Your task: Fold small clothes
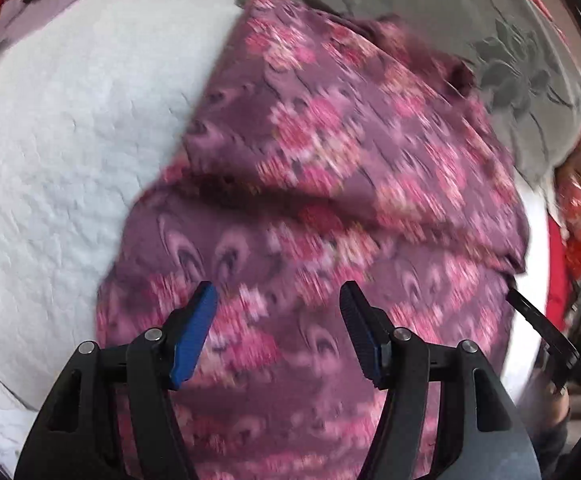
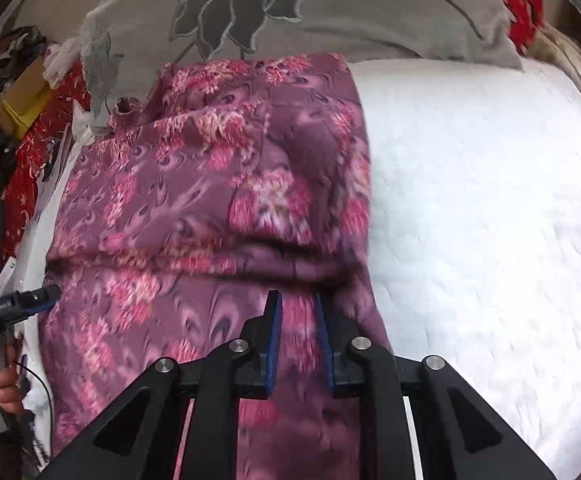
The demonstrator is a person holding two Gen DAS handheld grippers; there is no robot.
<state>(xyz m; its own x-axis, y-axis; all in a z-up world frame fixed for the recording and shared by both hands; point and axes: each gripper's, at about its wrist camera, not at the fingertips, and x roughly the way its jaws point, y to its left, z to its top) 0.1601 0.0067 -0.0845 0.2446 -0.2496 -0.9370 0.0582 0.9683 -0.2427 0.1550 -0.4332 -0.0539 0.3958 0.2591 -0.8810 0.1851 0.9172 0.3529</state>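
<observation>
A purple garment with pink flowers (image 1: 330,184) lies on a white quilted bed cover (image 1: 70,152), with a raised fold across its middle. My left gripper (image 1: 278,296) is open and hovers just above the garment's near part, holding nothing. In the right wrist view the same garment (image 2: 210,184) lies left of centre on the white cover (image 2: 490,220). My right gripper (image 2: 298,300) has its jaws a narrow gap apart, with garment cloth running up between them just below the fold. The left gripper's tip (image 2: 38,298) shows at the garment's left edge.
A grey pillow with a flower pattern (image 2: 290,12) lies at the garment's far end. Red patterned fabric and clutter (image 2: 22,128) sit on the left of the right wrist view. The other gripper (image 1: 546,332) shows at the left wrist view's right edge.
</observation>
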